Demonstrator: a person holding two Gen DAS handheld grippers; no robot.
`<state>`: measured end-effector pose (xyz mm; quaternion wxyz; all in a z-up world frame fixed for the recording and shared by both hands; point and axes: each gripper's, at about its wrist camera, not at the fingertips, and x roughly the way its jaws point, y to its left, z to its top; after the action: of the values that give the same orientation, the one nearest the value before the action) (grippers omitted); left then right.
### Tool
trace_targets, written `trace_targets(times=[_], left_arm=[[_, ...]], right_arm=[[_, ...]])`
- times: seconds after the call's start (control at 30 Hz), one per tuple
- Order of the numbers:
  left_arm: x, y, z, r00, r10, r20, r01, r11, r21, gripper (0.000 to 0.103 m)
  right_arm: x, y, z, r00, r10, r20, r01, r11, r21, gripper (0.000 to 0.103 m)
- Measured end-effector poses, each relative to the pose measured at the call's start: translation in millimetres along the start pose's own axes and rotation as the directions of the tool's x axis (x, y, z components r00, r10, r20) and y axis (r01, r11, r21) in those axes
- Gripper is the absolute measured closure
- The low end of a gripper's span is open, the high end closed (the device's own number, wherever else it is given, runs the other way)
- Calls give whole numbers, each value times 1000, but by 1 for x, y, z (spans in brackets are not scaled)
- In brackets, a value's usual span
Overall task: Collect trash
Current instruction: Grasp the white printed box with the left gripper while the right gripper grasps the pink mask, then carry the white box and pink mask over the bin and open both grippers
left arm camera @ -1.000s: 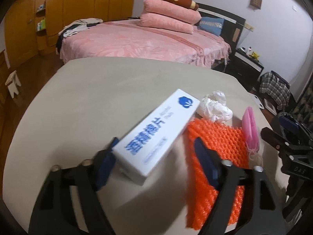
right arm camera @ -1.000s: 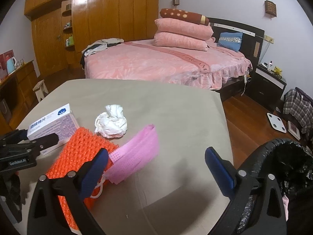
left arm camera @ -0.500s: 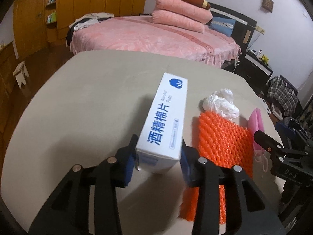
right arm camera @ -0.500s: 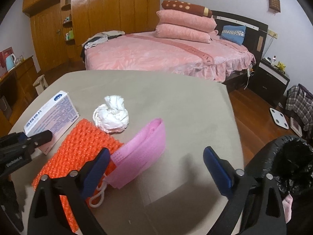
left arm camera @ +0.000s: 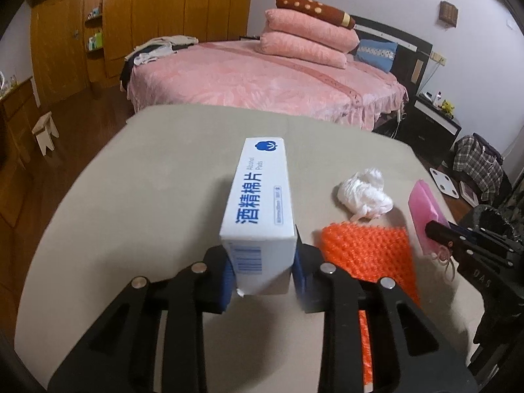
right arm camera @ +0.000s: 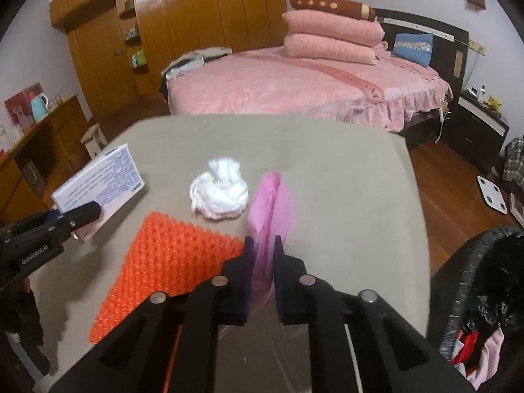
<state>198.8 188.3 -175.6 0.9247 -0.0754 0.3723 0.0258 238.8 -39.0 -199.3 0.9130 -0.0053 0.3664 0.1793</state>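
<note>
white cardboard carton with blue chinese lettering [left arm camera: 258,209]: clamped at its near end between the blue pads of the left gripper [left arm camera: 262,270], long axis running straight ahead along the fingers, far end pointing toward the bed. whether its underside touches the table cannot be told.

pink pleated face mask [right arm camera: 270,209]: pinched edge-on between the nearly closed pads of the right gripper [right arm camera: 263,262], standing upright, its free end reaching forward over the table.

orange knobbly mesh pad [right arm camera: 173,262]: flat on the beige table top [right arm camera: 344,180], between the two grippers, touching neither.

crumpled white tissue wad [right arm camera: 219,193]: on the table just beyond the orange pad's far edge, near the mask's tip.

black-lined trash bin [right arm camera: 484,294]: off the table's right edge, lower than the top, rim open, scraps of red and pink inside.

relation that governs the coming move, as a judgement: the bin lies to the right of both grippers, and the right one is much nearer, so the mask likely goes first with a short swing rightward past the table edge. the carton has the longer trip, across the pad and the other gripper's path.

open room: bare table ahead and right of the mask; nothing stands between it and the bin rim. wooden floor lies beyond the edge.
</note>
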Motion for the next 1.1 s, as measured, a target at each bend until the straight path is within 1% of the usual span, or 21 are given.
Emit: trace_targets(times=[0.27, 0.67, 0.9, 1.1], left_arm=[[-29, -20, 0, 1000, -8, 24, 7, 1000, 25, 75], [-70, -62, 6, 995, -55, 78, 51, 998, 47, 75], [-94, -91, 12, 988, -96, 122, 87, 993, 76, 75], [-107, -123, 8, 980, -150, 130, 135, 984, 120, 75]], right_arm=[[-36, -6, 13, 998, 3, 62, -3, 1000, 8, 91], [-95, -17, 24, 989, 2, 149, -5, 1000, 24, 91], [-131, -28, 20, 980, -16, 196, 10, 999, 31, 91], [-162, -47, 11, 971, -53, 232, 41, 998, 57, 91]])
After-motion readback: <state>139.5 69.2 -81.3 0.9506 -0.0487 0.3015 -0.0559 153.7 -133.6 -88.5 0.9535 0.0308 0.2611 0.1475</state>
